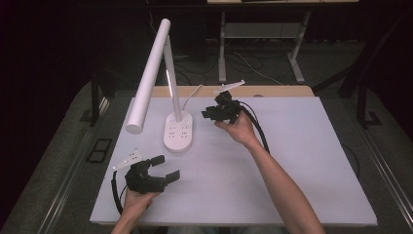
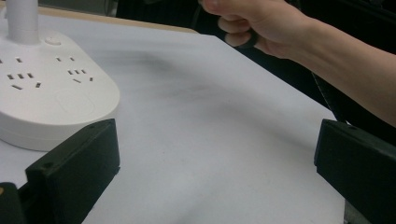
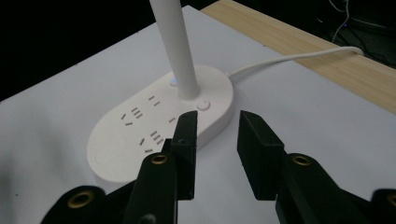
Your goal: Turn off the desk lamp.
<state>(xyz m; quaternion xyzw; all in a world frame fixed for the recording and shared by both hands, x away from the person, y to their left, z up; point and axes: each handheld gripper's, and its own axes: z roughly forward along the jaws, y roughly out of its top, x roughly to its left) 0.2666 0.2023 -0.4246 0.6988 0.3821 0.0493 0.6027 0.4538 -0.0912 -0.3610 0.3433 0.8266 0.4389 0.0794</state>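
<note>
A white desk lamp stands at the back left of the table. Its oval base (image 1: 178, 132) carries several sockets, and its long tube head (image 1: 146, 83) leans out to the left. My left gripper (image 1: 166, 168) hovers near the front left, open wide, with nothing between its fingers. In the left gripper view it (image 2: 215, 140) points past the lamp base (image 2: 46, 93) toward the person's other hand (image 2: 261, 25). My right gripper (image 1: 208, 114) hangs just right of the lamp base. Its jaws (image 3: 217, 126) stand open a little, empty, close above the base (image 3: 159, 130), near a round button (image 3: 203, 105).
The lamp's white cable (image 3: 289, 58) runs off the back over a wooden edge (image 3: 327, 56). A white sheet (image 1: 292, 161) covers the table, with bare room at the right and front. The lamp post (image 3: 180, 51) rises just ahead of the right gripper. Black gripper cables trail beside both forearms.
</note>
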